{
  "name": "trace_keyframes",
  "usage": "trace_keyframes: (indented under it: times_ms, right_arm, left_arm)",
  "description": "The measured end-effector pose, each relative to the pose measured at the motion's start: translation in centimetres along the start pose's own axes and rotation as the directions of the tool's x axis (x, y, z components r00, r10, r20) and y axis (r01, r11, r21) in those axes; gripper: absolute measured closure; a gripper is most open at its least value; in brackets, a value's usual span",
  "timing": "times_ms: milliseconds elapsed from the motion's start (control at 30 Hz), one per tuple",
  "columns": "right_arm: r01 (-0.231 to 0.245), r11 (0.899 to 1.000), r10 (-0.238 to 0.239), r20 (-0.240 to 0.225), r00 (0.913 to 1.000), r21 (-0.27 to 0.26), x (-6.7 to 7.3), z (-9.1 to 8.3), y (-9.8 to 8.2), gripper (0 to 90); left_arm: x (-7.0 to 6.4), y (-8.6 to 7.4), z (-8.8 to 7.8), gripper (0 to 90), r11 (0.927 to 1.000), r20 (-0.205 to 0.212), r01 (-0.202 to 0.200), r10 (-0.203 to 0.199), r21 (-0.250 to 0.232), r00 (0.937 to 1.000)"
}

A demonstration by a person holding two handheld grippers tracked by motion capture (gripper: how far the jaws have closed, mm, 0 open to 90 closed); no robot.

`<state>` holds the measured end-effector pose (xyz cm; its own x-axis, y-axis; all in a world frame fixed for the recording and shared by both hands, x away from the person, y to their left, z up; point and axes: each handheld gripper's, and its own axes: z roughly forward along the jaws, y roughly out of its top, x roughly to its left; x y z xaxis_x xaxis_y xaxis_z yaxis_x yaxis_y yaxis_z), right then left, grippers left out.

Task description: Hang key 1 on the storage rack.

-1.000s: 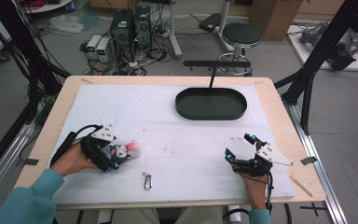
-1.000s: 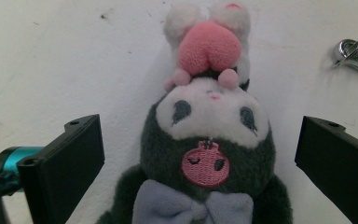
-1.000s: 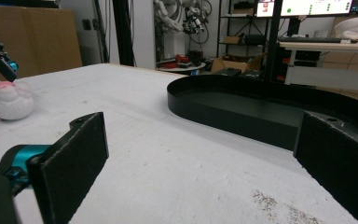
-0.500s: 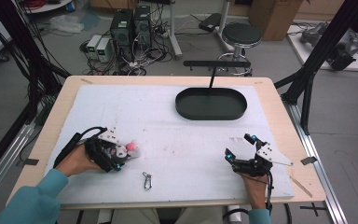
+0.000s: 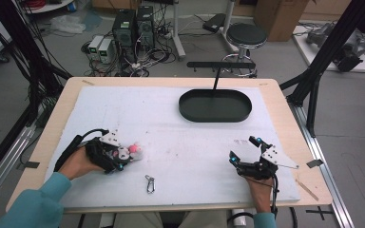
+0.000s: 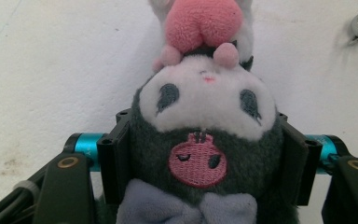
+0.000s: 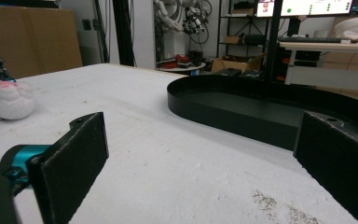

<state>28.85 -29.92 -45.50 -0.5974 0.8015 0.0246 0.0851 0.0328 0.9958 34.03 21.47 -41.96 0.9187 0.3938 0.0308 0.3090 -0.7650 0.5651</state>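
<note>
A small plush toy with a dark grey head, white face, pink tuft and grey bow (image 6: pixel 205 126) is seen lying on the white foam-covered table top (image 5: pixel 180 128) at about eight o'clock in the high view, where it shows as a pink and white spot (image 5: pixel 132 151). It is gripped by the left gripper (image 6: pixel 205 154), whose jaws have just been closing: the black pads are pressed against both sides of the toy's dark head, with the face pointing away from the camera that rides on the gripper. A small silver metal clasp (image 5: pixel 149 183) is found just beside it, at about seven o'clock on the table.

The right gripper (image 5: pixel 246 151) is held at about four o'clock, resting low over the table with its jaws spread wide and nothing between them. Ahead of it, at about one o'clock, a black oval shallow tray (image 5: pixel 215 105) is set on the foam, well apart from both grippers
</note>
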Motion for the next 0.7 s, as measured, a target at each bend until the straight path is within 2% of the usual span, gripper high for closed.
trace_keyframes:
  times_ms: [33, 300, 367, 400, 500, 600, 700]
  right_arm:
    - [0.0, 1.0, 0.0, 0.0, 1.0, 0.0, 0.0, 0.0, 0.0, 2.3]
    - [-0.008, 1.0, 0.008, 0.001, 1.0, 0.004, -0.1, 0.0, 0.0, 2.3]
    - [-0.014, 1.0, 0.014, -0.002, 0.9999, 0.007, -0.1, 0.0, 0.0, 2.3]
    - [-0.014, 1.0, 0.014, 0.001, 0.9999, 0.008, -0.1, 0.0, 0.0, 2.3]
    - [-0.017, 1.0, 0.017, 0.002, 0.9998, 0.014, -0.1, 0.1, 0.1, 2.3]
    - [-0.025, 1.0, 0.025, 0.001, 0.9997, 0.017, -0.4, 0.2, 0.1, 2.3]
    - [-0.036, 0.998, 0.036, -0.009, 0.9993, 0.043, -0.5, 0.4, 0.2, 2.3]
  left_arm:
    - [0.1, 0.0, 0.0, 33.7, 0.9999, 0.001, -0.013, 0.013, -0.002, 0.9999]
    - [0.1, 0.0, -0.2, 36.1, 1.0, 0.013, -0.009, 0.009, -0.004, 0.9999]
    - [0.1, 0.0, -0.2, 36.3, 0.9998, 0.01, 0.0, 0.0, -0.018, 0.9999]
    - [0.2, 0.0, -0.2, 36.4, 0.9997, 0.011, -0.011, 0.011, -0.021, 0.9999]
    - [0.3, 0.0, -0.5, 36.4, 0.9982, 0.01, -0.028, 0.028, -0.054, 0.9995]
    - [0.3, 0.1, -0.9, 36.4, 0.9947, 0.018, -0.007, 0.008, -0.103, 0.9998]
    - [0.5, 0.2, -1.3, 36.4, 0.9909, 0.024, -0.004, 0.007, -0.134, 0.9997]
